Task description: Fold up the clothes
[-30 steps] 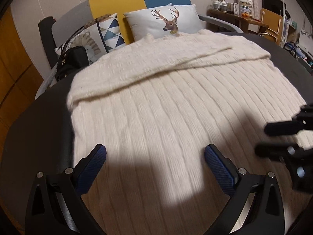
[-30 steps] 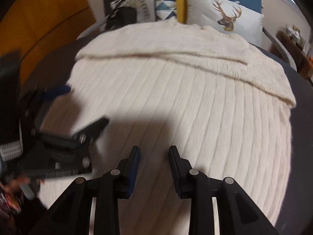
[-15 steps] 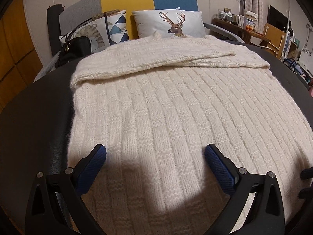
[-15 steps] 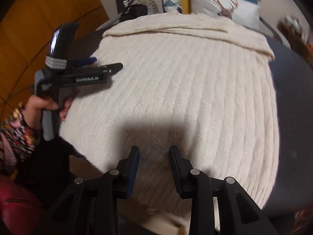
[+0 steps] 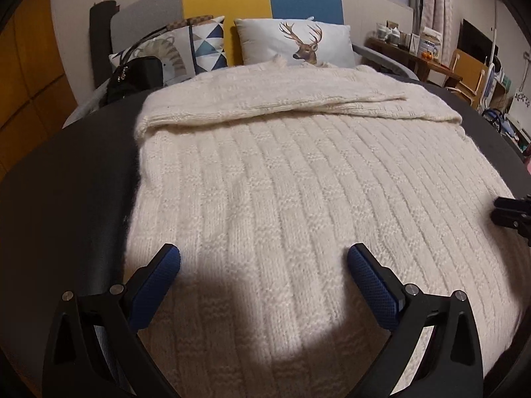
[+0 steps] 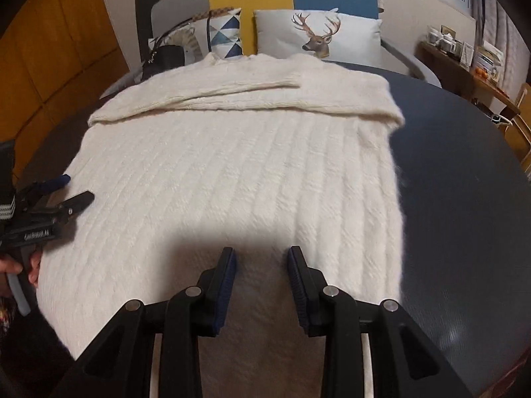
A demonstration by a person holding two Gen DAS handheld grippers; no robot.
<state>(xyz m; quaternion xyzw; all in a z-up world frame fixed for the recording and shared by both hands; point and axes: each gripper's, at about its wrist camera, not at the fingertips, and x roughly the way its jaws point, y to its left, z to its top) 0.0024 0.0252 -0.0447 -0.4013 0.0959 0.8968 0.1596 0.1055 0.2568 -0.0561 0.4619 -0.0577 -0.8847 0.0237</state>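
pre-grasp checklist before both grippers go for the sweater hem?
1. Sweater spread flat on the table, sleeves folded across the top: ok.
2. Left gripper wide open, nothing between its fingers: ok.
3. Right gripper open enough to take the knit: ok, though the gap is narrow.
4. Both grippers over the near part of the sweater, one toward each side: ok.
5. Near hem position: cannot tell, hidden below the fingers.
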